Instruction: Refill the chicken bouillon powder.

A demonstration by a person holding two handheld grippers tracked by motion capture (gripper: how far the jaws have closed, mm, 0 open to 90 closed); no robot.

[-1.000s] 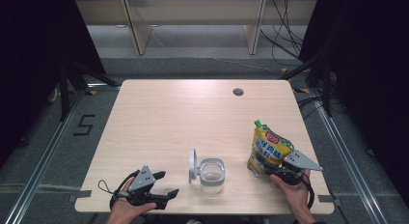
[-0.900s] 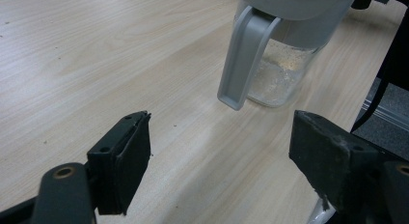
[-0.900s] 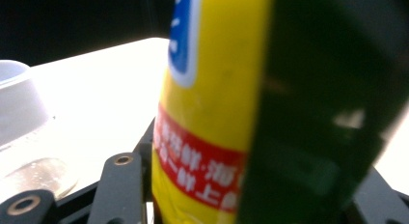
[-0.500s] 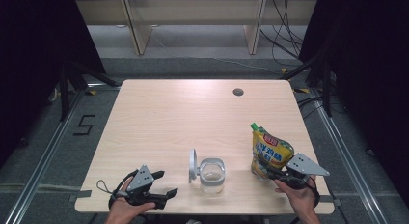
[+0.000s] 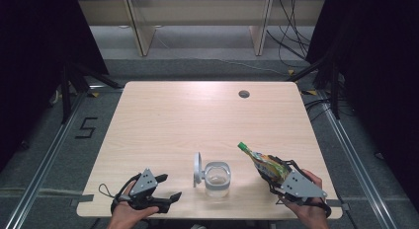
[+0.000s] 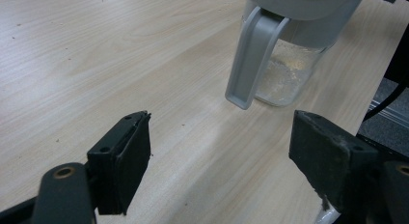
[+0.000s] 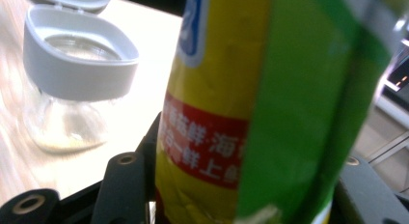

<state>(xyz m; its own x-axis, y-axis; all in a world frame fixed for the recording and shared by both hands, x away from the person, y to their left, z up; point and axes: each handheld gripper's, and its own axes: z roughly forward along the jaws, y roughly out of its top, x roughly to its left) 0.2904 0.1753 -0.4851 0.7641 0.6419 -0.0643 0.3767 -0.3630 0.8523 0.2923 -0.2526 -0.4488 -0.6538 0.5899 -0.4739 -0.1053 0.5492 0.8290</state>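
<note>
A yellow and green pouch with a green spout is held off the table, with my right gripper shut on its lower body. It leans left, its spout toward the clear glass jar. The jar's grey lid is flipped open to its left, and a little pale powder lies at the bottom. In the right gripper view the pouch stands between the jaws with the jar to its left. My left gripper rests open on the table, left of the jar, with nothing between its pads.
The light wooden table has a round cable hole at the back right. The front edge runs close to both hands. Shelving legs and cables stand beyond the far edge.
My right gripper has lifted the pouch and tipped it left, so the spout now leans toward the jar. The left gripper has stayed still.
</note>
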